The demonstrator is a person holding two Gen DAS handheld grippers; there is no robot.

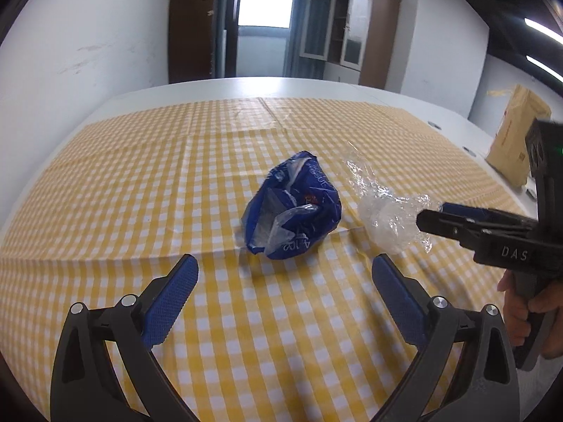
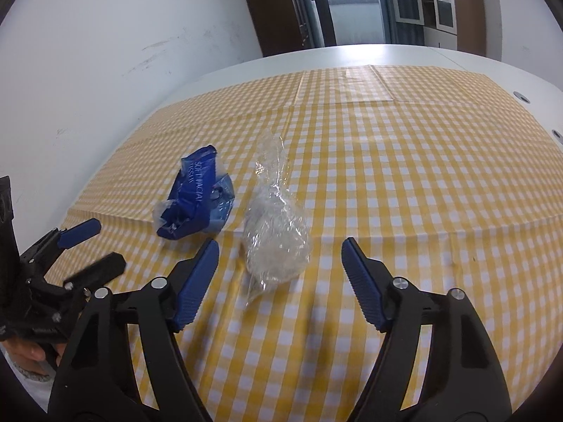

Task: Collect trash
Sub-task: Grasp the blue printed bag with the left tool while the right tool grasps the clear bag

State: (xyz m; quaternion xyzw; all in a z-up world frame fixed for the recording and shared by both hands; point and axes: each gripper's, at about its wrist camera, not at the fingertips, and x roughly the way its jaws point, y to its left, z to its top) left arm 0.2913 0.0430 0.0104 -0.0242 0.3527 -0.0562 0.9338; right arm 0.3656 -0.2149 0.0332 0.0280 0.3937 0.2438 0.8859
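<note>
Left wrist view: the left hand-held gripper (image 1: 285, 274) is spread, nothing between its pads. The blue wrapper (image 1: 292, 207) lies on the checked cloth (image 1: 140, 183) of the bench just ahead of it. The clear bag (image 1: 387, 214) sits ahead to the right, at the tip of the right hand-held gripper (image 1: 427, 219).

Right wrist view: the right hand-held gripper (image 2: 279, 256) is spread, its pads apart from the clear bag (image 2: 276, 242) lying between and just ahead of them. The blue wrapper (image 2: 197, 200) lies ahead to the left, near the left hand-held gripper (image 2: 95, 246), also spread.
</note>
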